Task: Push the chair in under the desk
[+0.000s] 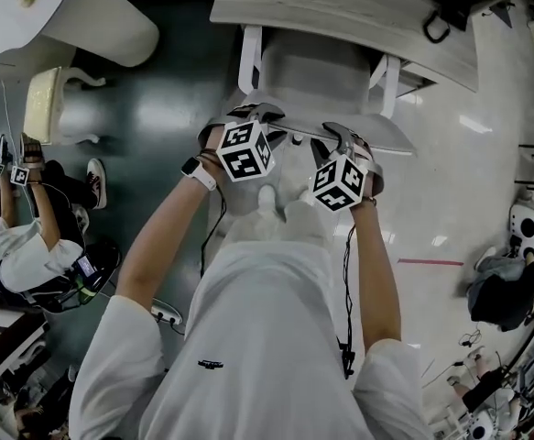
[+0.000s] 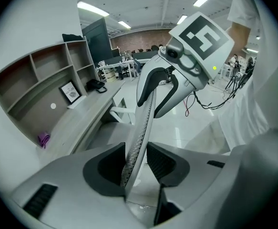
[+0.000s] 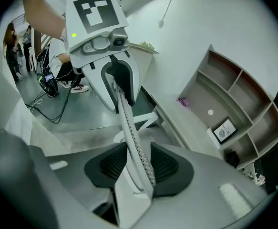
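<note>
Seen from the head view, a pale grey chair stands in front of me with its seat (image 1: 317,76) partly under the grey desk (image 1: 340,12). Both grippers sit on the top edge of the perforated backrest (image 1: 395,138). My left gripper (image 1: 248,119) is shut on that edge, which runs between its dark pads (image 2: 111,166) in the left gripper view. My right gripper (image 1: 340,143) is shut on the same edge further right, the rim (image 3: 139,161) clamped between its pads. Each gripper view shows the other gripper up the rim: the right gripper (image 2: 153,87) and the left gripper (image 3: 118,82).
A grey shelf unit (image 2: 43,80) with a framed picture (image 2: 71,92) rises behind the desk, and a purple thing (image 2: 44,139) lies on the desktop. A rounded white table (image 1: 92,26) and a seated person (image 1: 28,246) are at the left. Equipment and cables (image 1: 505,291) crowd the right.
</note>
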`<state>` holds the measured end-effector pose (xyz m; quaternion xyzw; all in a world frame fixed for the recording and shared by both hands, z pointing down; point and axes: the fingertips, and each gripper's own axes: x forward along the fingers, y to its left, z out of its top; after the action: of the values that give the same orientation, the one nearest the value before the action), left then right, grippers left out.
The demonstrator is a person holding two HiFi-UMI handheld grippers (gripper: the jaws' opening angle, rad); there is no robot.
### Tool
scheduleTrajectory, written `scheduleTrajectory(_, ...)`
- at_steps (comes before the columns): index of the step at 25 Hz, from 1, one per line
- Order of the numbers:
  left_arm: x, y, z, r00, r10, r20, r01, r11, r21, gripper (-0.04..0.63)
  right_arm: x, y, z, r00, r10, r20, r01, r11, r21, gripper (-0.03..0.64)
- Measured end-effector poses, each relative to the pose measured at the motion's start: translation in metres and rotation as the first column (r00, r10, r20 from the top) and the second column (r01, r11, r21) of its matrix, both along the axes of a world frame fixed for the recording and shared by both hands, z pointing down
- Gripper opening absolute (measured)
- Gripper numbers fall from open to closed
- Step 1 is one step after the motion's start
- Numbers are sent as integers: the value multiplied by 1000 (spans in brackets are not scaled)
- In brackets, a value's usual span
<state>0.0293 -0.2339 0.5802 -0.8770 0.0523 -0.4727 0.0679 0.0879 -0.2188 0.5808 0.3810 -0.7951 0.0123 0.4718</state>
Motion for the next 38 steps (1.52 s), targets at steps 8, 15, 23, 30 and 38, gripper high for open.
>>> scheduleTrajectory(8, 11, -35, 0, 1000, -20, 2, 20, 1000, 16, 146, 11, -34, -1, 1000, -7, -8, 7, 1000, 15, 164)
scheduleTrajectory(15, 24, -72, -1, 999, -36, 2, 36, 997, 61, 146, 23, -71, -3, 1000, -17, -16, 17, 1000, 22, 163)
scheduleTrajectory(23, 37, -119, -1, 999, -40, 4, 40, 996, 75, 147, 36, -118, -4, 1000, -16, -20, 16, 999, 28, 163)
scheduleTrajectory(30, 47, -159, -2, 999, -48, 4, 47, 994, 94, 149, 46, -158, -6, 999, -22, -25, 23, 999, 40, 163)
scheduleTrajectory(38, 57, -195, -7, 999, -42, 17, 40, 995, 91, 153, 55, -193, -12, 999, -29, -28, 30, 999, 43, 161)
